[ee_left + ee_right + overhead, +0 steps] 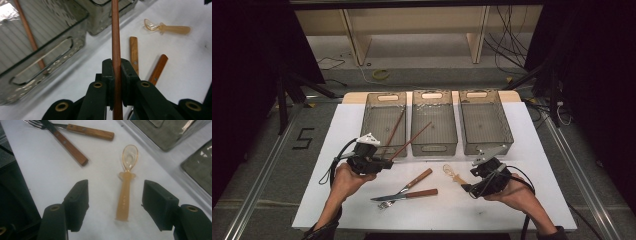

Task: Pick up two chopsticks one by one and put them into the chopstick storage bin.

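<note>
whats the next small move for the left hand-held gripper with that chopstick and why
Probably carry it forward over the left smoky clear plastic bin and let go. The left hand-held gripper is shut on a reddish-brown wooden chopstick that angles up across the middle bin's front rim, while a matching chopstick already lies in the left one.

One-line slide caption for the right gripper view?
Open right tongs straddle an amber plastic spoon lying on the white table.
</note>
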Motion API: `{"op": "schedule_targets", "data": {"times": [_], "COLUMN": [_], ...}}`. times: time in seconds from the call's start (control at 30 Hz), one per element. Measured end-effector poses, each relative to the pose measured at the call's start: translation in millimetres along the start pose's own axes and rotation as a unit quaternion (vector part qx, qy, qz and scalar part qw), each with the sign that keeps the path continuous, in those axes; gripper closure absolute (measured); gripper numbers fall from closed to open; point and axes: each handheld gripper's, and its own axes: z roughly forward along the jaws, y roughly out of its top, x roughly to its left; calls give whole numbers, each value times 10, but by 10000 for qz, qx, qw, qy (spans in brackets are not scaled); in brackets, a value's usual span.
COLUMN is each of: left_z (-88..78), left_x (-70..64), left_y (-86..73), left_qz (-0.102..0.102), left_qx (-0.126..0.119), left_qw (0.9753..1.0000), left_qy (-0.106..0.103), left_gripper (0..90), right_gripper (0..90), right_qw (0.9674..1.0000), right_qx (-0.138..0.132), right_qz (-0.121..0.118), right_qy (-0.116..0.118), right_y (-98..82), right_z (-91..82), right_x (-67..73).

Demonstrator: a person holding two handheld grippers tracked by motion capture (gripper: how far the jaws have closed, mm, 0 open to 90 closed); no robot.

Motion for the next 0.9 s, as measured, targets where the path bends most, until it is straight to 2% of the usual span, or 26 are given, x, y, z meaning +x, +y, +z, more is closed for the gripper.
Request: {"op": "schedule_targets", "data": {"times": [0.27,0.53,0.9], "left_z": [-16,-58,24], "left_x": [228,431,734], "left_y": [77,248,420], "left_qz": [-374,-586,-978], "left_qx": [-200,-297,-301], "left_qw": [9990,9973,9927], "left_qy": [135,316,640], "left_gripper": [832,831,831], "right_gripper": [389,389,386], "right_qw": [10000,10000,9999], "right_qx": [38,64,55], "right_qz": [64,60,96], "right_qy": [13,48,63], "right_y": [-45,-60,-74], "right_z": [28,50,62], "right_x": [-26,-30,-38]}}
